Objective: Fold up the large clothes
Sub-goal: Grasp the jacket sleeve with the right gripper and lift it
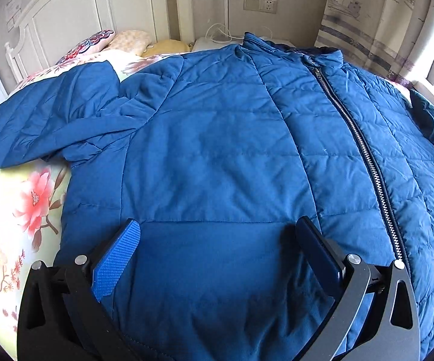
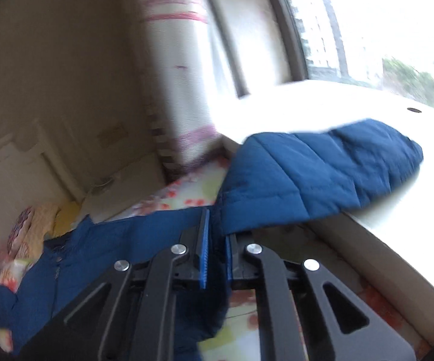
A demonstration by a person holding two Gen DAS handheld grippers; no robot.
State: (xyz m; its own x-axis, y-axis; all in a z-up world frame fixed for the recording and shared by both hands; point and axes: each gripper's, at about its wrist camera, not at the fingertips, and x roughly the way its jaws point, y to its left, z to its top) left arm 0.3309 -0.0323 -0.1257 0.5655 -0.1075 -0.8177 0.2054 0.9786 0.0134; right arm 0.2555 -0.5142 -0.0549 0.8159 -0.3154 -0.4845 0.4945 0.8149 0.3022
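Right now the blue jacket [image 1: 217, 150] lies zipped, front up, on the floral bedspread [image 1: 15, 216]. Your right gripper [image 2: 216, 258] is clamped on the sleeve [image 2: 316, 174] near its base; the cuff end drapes toward the window ledge [image 2: 322, 105]. Your left gripper [image 1: 217, 240] sits wide apart over the hem, gripping nothing. Swing the sleeve across the chest, keep it taut, and use the left to pin the body flat.

Daylight from blown-out window [image 2: 382, 24]; right view motion-blurred, perhaps defocused; fisheye-bent edges.
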